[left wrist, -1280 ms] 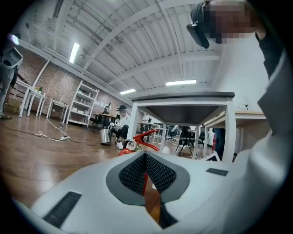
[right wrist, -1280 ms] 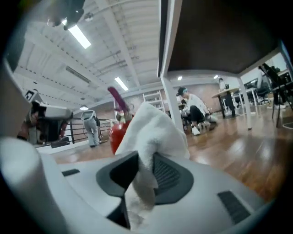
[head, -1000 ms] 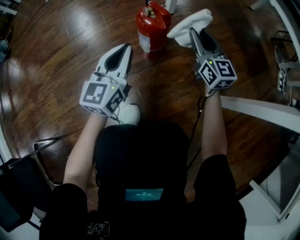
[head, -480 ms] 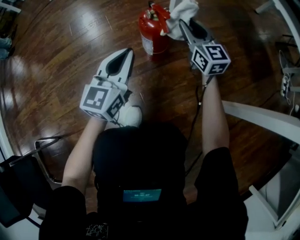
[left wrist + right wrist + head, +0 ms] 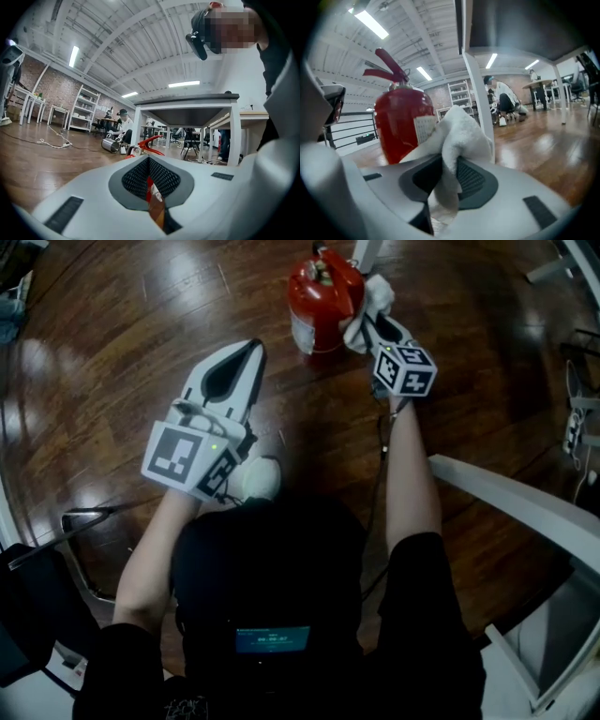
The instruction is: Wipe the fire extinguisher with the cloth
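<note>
The right gripper (image 5: pixel 371 322) pinches the white cloth (image 5: pixel 377 294) between its jaws, and the bunched cloth sits at the upper right side of the red fire extinguisher (image 5: pixel 322 298), which stands upright on the wooden floor (image 5: pixel 112 362) ahead of the person. The cloth appears to touch the extinguisher, though the contact itself is hard to make out. The left gripper (image 5: pixel 251 351) hovers left of the extinguisher, apart from it, jaws pressed together on nothing.

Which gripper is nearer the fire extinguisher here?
Right. The right gripper, shut on the cloth, is right beside the fire extinguisher; the left gripper hangs farther back, toward the person.
</note>
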{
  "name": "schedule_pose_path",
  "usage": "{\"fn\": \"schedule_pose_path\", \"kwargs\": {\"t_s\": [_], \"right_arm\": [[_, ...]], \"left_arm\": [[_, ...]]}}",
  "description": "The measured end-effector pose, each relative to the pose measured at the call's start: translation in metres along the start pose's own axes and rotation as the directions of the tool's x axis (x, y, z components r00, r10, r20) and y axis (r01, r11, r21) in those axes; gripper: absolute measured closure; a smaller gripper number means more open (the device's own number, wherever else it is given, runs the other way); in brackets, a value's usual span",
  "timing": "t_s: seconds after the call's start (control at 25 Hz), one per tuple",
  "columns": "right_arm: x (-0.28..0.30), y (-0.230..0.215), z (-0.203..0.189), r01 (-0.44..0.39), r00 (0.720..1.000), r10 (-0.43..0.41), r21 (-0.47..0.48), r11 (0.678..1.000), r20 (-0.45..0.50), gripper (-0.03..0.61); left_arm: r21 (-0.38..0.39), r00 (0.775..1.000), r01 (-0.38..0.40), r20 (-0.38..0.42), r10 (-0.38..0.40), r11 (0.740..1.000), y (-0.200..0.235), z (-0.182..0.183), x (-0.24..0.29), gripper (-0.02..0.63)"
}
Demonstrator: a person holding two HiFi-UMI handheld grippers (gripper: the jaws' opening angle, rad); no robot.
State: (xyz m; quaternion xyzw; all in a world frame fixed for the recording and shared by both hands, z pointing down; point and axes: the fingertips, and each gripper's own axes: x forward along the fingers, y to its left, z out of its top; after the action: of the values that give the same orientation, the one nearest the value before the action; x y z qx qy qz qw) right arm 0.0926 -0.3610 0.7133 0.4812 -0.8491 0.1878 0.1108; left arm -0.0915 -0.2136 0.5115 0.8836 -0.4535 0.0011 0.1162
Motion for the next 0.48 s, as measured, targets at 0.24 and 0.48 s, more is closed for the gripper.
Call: {"fn": "schedule_pose_path", "kwargs": {"t_s": [0.24,0.48], "right_arm": [[0.014,-0.001,-0.098,0.079,0.982,-0.053,0.137,0.987,-0.179,0.463],[-0.015,-0.007,-0.062,0.081,0.996,-0.074,0.152,0.985,-0.054,0.463]], "left_arm": [[-0.003,1.0,-0.011,-0.002,0.011,1.0,0.001,0.001,-0.004,0.611],[-0.011,1.0,-0.016,0.016,0.017,1.0,0.002,0.004,-0.011,0.611]]}}
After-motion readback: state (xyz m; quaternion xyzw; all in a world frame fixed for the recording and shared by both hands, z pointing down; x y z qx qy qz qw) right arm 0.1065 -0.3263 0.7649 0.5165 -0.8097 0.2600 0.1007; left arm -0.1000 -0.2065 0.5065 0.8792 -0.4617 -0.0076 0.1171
